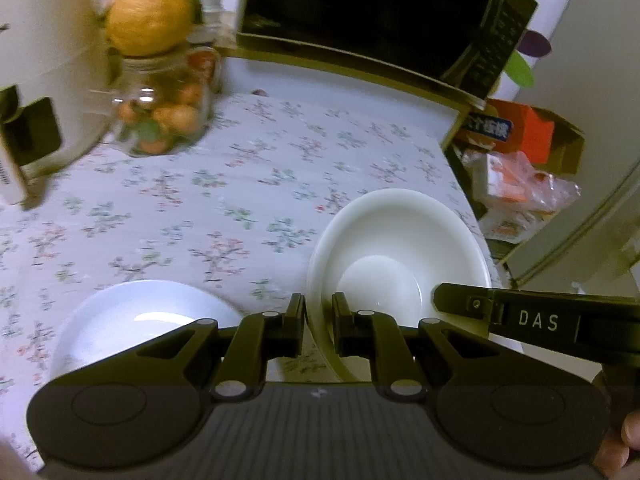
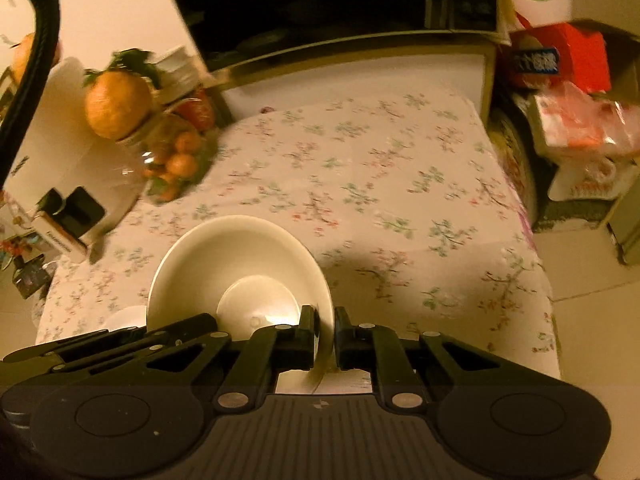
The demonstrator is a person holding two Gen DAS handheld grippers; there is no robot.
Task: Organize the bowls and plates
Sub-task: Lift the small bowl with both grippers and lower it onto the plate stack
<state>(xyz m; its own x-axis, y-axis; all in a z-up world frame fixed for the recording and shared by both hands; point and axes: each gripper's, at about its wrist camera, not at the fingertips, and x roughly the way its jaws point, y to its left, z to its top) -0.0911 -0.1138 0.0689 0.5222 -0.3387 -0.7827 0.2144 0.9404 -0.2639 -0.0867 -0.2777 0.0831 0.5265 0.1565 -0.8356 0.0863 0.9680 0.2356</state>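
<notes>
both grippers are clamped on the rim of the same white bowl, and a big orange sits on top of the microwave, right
Not quite. The big orange sits on the glass jar, not the microwave; the left wrist view shows it. Left gripper and right gripper both clamp the white bowl rim.

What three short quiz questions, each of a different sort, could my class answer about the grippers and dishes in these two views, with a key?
1. True or false: both the left gripper and the right gripper grip the rim of the same white bowl.
2. Multiple choice: what lies on the tablecloth left of the held bowl in the left wrist view? A) a fork B) a white plate C) a mug
3. Fill in: the orange fruit sits on top of a glass ____.

Key:
1. True; each closes on an opposite side of the rim.
2. B
3. jar
</notes>
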